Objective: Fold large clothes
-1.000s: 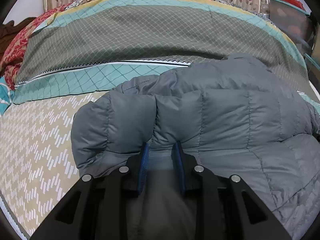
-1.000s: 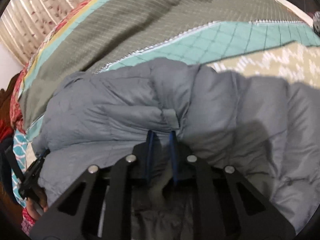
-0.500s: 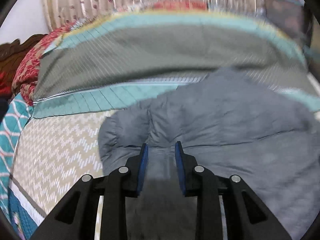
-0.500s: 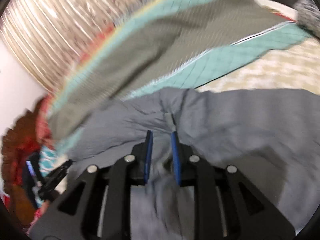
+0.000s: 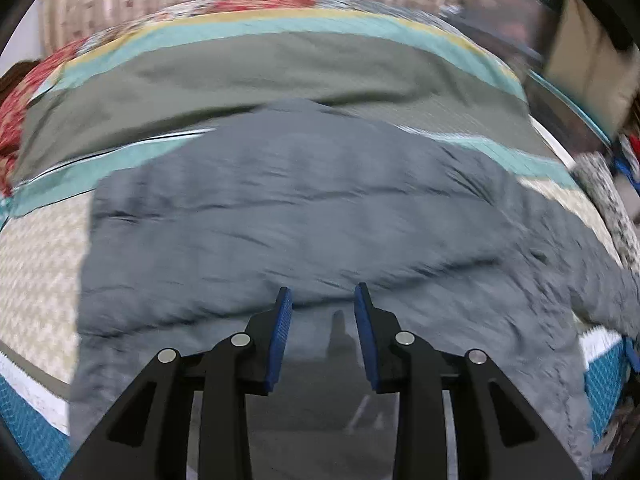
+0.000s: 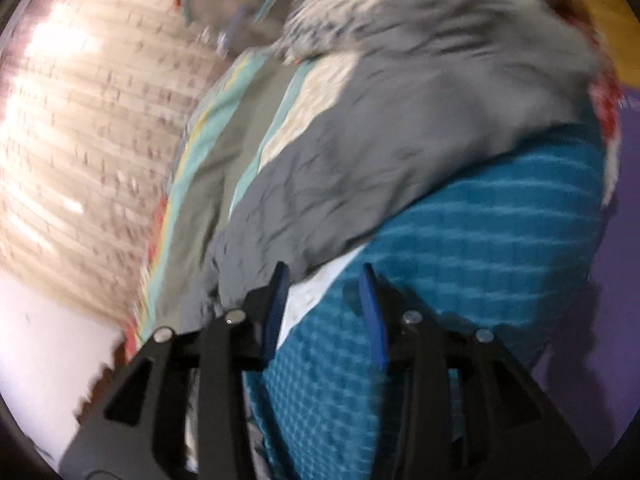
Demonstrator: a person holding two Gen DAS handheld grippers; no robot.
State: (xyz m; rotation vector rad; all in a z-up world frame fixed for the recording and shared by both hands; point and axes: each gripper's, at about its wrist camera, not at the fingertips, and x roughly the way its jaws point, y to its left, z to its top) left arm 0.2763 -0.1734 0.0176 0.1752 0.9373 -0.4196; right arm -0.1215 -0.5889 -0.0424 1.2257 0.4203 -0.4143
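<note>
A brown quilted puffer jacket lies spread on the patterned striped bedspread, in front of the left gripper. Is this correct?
Not quite: in the left wrist view the quilted puffer jacket is grey, not brown. It does lie spread on the patterned striped bedspread, in front of the left gripper.

Motion blur is smearing the grey puffer jacket [image 5: 320, 208] in both views, hiding its quilting. The frame edge is cutting off its lower hem, and clutter [image 5: 560, 60] beyond the bed is staying unreadable.
</note>
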